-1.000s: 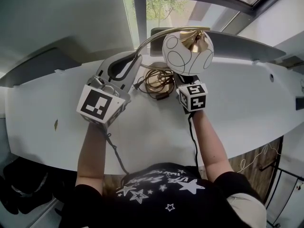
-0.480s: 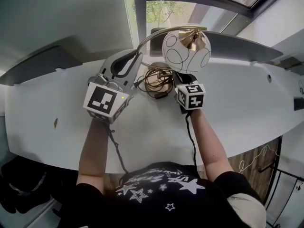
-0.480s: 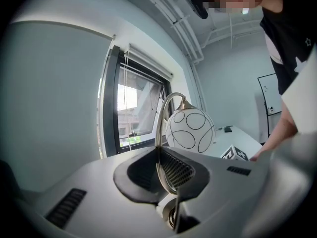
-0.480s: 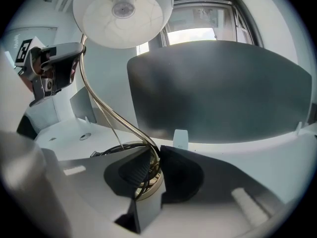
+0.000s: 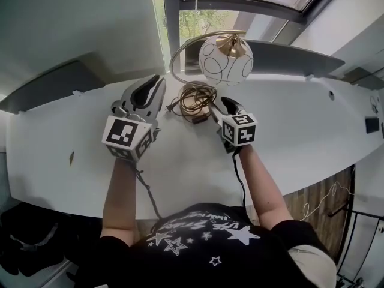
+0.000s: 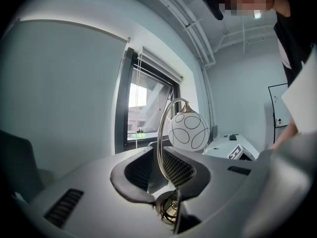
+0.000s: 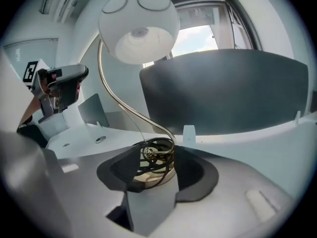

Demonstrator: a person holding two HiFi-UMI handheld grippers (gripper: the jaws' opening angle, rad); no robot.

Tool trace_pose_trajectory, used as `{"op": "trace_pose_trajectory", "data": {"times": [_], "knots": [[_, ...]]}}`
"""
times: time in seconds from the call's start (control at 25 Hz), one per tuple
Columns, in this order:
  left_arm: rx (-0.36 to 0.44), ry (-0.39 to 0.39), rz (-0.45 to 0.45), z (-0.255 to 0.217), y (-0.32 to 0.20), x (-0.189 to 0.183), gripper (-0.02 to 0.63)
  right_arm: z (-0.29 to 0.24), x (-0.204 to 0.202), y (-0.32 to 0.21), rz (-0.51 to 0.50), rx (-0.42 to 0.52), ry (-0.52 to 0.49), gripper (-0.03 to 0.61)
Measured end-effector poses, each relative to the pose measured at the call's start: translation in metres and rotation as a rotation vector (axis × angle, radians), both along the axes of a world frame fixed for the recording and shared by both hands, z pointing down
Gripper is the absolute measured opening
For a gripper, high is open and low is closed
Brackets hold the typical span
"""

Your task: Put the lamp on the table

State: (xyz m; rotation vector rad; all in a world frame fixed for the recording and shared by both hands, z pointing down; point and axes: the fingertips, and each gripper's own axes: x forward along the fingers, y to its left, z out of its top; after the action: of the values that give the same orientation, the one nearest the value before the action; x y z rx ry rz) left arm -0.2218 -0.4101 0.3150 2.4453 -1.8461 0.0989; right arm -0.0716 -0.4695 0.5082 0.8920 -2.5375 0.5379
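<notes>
The lamp stands on the white table (image 5: 300,131): a white globe shade (image 5: 225,59) with black rings, a curved brass stem (image 5: 175,56) and a round base (image 5: 193,101) wrapped in coiled cord. My left gripper (image 5: 150,90) is open, a little left of the stem and clear of it; the stem (image 6: 159,148) shows through the gap beyond its jaws. My right gripper (image 5: 223,108) is open just right of the base. Its jaws have just been opening, and the base (image 7: 157,165) lies beyond the tips, untouched.
A dark upright panel (image 5: 288,56) stands behind the lamp and a grey one (image 5: 54,86) at the back left. The window (image 5: 198,17) is above. The lamp's plug (image 5: 171,108) lies by the base. The table's near edge runs in front of the person.
The left gripper has let go of the stem and the right has opened off the base. Both have drawn back toward the person. The lamp stands alone on the table.
</notes>
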Motion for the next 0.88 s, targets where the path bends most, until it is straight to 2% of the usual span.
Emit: {"op": "trace_pose_trajectory", "data": {"times": [0.16, 0.28, 0.4, 0.6, 0.76, 0.88], "knots": [[-0.043, 0.090, -0.056, 0.020, 0.042, -0.014, 0.079, -0.025, 0.003, 0.040, -0.014, 0.027, -0.066, 0.179], [-0.075, 0.101, -0.056, 0.034, 0.075, -0.014, 0.091, -0.040, 0.012, 0.070, -0.009, 0.050, -0.125, 0.178], [-0.057, 0.091, -0.039, 0.035, 0.105, -0.003, 0.091, -0.044, 0.026, 0.094, 0.016, 0.063, -0.120, 0.178], [-0.053, 0.051, 0.023, 0.054, 0.137, 0.022, 0.091, -0.061, 0.047, 0.132, 0.083, 0.117, -0.153, 0.178], [-0.122, 0.056, 0.091, 0.075, 0.152, 0.045, 0.091, -0.075, 0.065, 0.159, 0.116, 0.156, -0.153, 0.178], [-0.116, 0.012, 0.166, 0.076, 0.172, 0.064, 0.091, -0.085, 0.079, 0.174, 0.147, 0.185, -0.170, 0.178]]}}
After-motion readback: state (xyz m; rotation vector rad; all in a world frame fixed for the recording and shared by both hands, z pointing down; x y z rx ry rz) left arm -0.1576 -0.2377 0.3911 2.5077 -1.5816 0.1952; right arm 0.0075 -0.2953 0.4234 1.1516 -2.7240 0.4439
